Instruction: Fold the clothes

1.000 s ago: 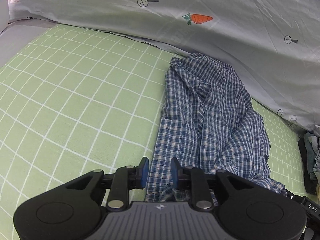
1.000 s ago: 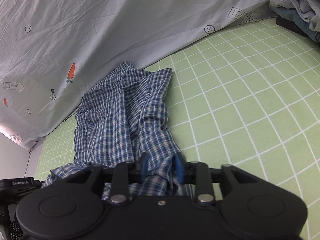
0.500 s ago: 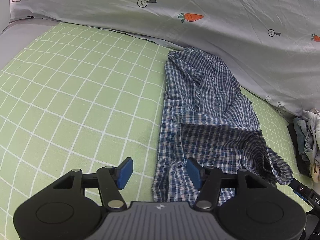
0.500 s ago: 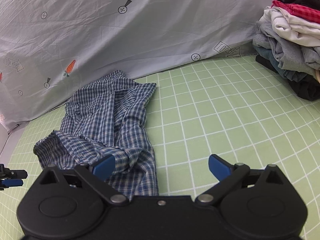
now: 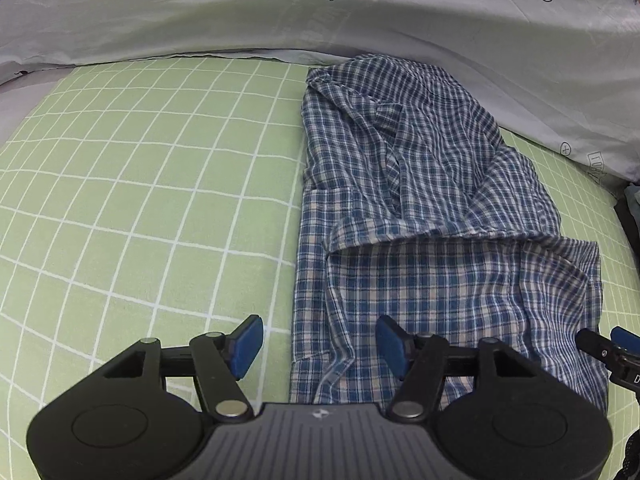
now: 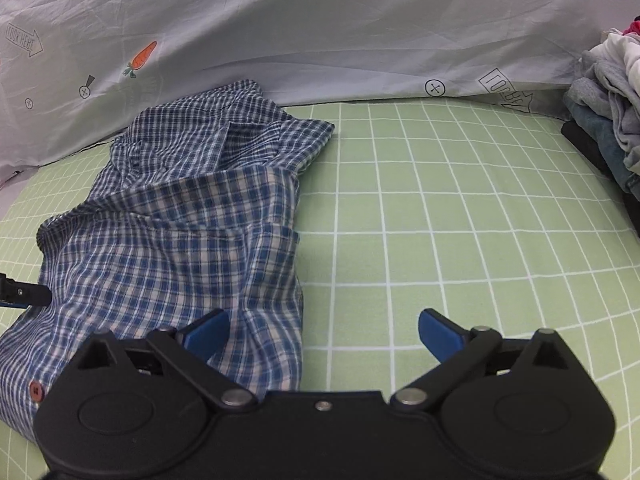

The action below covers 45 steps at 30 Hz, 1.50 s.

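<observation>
Blue-and-white checked cotton, thin and soft: the shirt (image 5: 420, 208) lies on the green checked sheet (image 5: 140, 200), its far end against the grey printed cloth (image 5: 320, 20) behind, and its near part is folded over in a loose flap. I judge it light and limp, so it will sag and slide if only one layer is pinched. The left gripper (image 5: 320, 344) stands half open over the shirt's near left edge and holds nothing. The right gripper (image 6: 322, 334) is wide open at the near right edge, also empty (one pad is above the cloth, the other above the sheet). A good hold, I think, is at the two near corners, taking all layers together. A pile of clothes (image 6: 608, 120) waits at the right.
</observation>
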Each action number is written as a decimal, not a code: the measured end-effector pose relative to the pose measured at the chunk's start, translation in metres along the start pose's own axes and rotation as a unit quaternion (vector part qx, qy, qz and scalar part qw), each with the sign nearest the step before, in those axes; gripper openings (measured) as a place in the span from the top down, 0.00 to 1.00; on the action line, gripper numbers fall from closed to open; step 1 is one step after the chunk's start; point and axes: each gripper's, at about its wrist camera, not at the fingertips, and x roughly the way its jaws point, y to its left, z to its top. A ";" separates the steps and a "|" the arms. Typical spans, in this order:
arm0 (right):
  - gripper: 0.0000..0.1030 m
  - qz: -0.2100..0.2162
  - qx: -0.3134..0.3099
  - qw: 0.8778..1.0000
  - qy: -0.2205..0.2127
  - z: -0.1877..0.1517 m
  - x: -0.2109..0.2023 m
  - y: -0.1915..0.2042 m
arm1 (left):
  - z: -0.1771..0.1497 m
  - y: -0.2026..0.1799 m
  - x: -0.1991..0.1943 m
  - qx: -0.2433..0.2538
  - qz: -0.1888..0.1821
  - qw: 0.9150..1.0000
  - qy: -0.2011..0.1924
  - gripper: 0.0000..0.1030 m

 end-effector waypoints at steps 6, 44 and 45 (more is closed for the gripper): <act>0.01 -0.044 0.025 0.999 -0.020 0.028 0.017 -0.010 | 0.025 0.022 0.013 -0.046 0.061 0.997 -0.010 0.39; 0.10 -0.022 -0.142 0.990 0.009 -0.102 -0.088 0.071 | -0.108 0.066 -0.062 -0.254 -0.136 0.955 0.071 0.28; 0.13 -0.015 -0.133 0.991 0.014 -0.101 -0.086 0.069 | -0.107 0.066 -0.061 -0.256 -0.138 0.954 0.071 0.28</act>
